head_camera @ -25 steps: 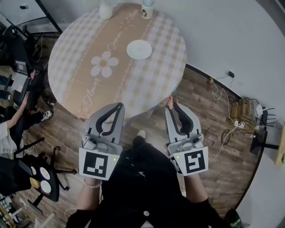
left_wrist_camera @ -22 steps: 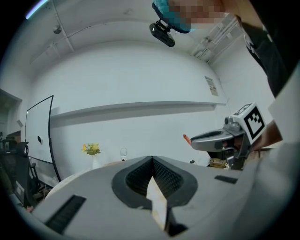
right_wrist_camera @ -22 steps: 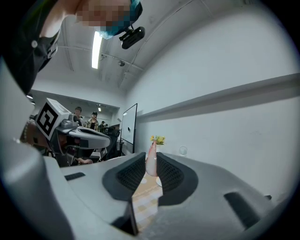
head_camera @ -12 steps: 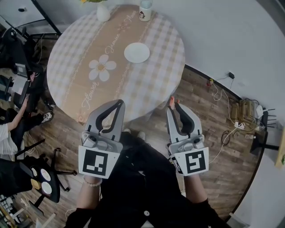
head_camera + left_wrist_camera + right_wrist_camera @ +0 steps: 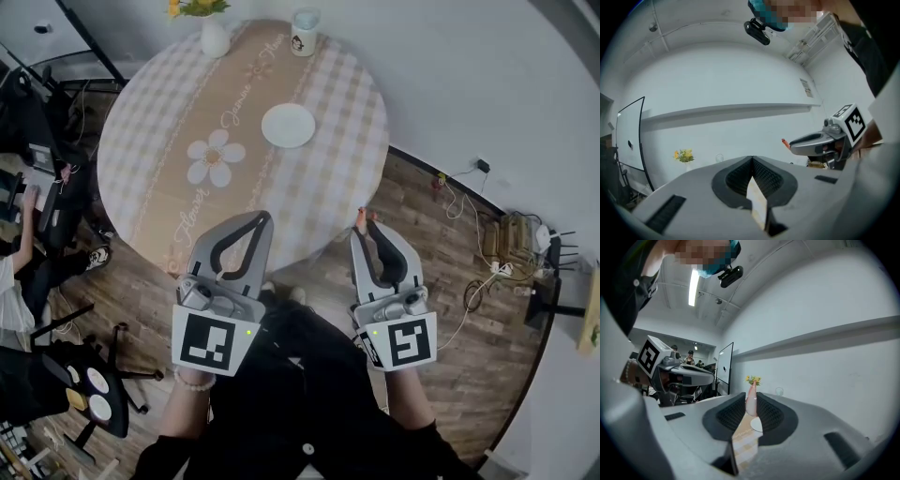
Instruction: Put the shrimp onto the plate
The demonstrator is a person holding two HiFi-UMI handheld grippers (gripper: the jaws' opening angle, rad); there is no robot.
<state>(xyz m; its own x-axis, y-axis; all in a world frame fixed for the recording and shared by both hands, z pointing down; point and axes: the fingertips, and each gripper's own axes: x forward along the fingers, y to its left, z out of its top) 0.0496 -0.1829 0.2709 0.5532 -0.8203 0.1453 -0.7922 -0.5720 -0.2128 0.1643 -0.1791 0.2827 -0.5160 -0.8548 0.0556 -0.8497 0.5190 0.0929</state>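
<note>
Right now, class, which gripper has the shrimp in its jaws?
The right gripper: a pink shrimp is pinched between its jaws. The left gripper has its jaws shut on nothing.

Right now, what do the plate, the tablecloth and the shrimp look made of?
Plate: white, smooth, faint sheen; likely ceramic, could be plastic.
Tablecloth: looks like woven fabric; matte checked print with a tan flowered band, hanging in a drape past the edge.
Shrimp, pinched in the right claw: pale pink body, orange tail, even colour; probably a plastic or rubber toy, can't confirm.
</note>
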